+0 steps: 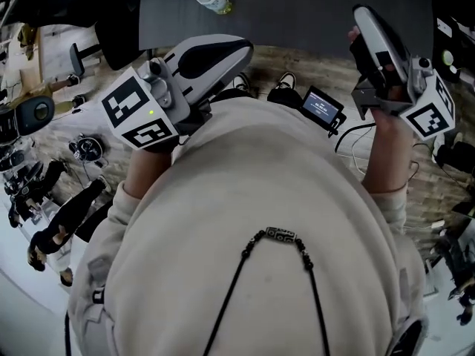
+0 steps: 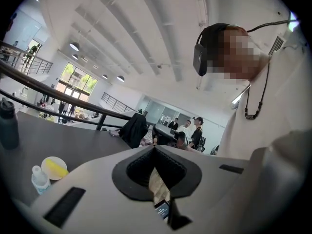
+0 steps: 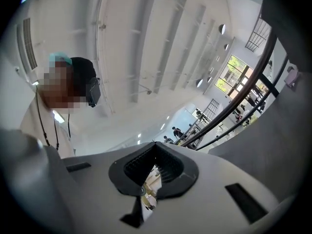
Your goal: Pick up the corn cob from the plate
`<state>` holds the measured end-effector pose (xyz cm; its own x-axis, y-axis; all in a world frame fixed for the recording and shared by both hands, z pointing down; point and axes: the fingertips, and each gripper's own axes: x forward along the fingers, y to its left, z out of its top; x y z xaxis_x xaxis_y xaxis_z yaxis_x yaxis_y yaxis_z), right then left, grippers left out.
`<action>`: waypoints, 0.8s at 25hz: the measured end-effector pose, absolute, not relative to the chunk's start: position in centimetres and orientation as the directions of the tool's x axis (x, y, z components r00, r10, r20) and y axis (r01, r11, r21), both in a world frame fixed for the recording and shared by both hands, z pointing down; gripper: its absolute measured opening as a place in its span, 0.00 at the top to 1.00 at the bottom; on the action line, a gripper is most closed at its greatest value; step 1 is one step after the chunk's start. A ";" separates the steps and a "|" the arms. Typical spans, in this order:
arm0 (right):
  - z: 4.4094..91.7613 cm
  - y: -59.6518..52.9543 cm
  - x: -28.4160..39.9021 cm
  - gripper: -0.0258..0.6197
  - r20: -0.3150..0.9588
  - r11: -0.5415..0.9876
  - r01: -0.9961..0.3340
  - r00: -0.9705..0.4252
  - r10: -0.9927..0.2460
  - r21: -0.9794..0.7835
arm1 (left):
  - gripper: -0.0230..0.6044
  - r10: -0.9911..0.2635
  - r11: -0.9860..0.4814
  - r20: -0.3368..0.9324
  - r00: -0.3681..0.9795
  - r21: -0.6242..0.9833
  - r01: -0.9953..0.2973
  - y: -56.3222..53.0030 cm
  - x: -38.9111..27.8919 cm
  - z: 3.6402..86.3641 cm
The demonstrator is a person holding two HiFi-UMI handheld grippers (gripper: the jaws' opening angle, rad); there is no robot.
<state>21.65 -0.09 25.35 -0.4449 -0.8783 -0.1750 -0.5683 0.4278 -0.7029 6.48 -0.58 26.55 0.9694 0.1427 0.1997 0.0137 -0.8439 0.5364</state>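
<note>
Person's cream knit sweater [image 1: 245,221] fills the near half of the head view, with a black cord necklace [image 1: 280,234] carrying a patterned bead on it.

Yellow corn cob [image 2: 57,168] lies on a round white plate [image 2: 48,173]. The plate sits on the dark grey surface [image 2: 73,140], ahead and to the left of the left tongs [image 2: 155,147] and well apart from them. Neither tongs touches the cob.

Small clear plastic bottle [image 2: 39,178] stands just beside the plate, on the side nearer the left tongs. Dark teal bottle [image 2: 7,126] stands upright farther left, at the edge of the left gripper view.

Left tongs: jaws together, black ribbed pads [image 2: 138,168] meet at the tip, nothing between them. They are held up off the surface.

Right tongs [image 3: 155,144]: jaws together, nothing between them. Their view is mostly white ceiling and a dark railing, with the surface off to their right.

In the head view both tongs are held in front of the chest, one on each side, tips toward the surface. The square-marker cubes [image 1: 137,113] are at their near ends.

Small black device with a lit screen [image 1: 320,108] is down between the two tongs, over the wood-pattern floor [image 1: 312,65].

A group of people [image 2: 187,130] stands far beyond the left tongs' tip.
</note>
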 end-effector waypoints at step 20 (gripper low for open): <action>22.9 3.2 19.9 0.94 -0.099 0.266 -0.751 -0.260 -0.960 -0.604 | 0.96 0.345 -0.791 -0.005 0.938 0.536 0.294 -2.3 6.5 25.6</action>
<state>19.87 3.19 22.89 -0.2602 -0.9604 -0.0994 -0.7509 0.2661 -0.6045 6.55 -2.34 25.62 0.9385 0.3453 -0.0046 0.2937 -0.7912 0.5364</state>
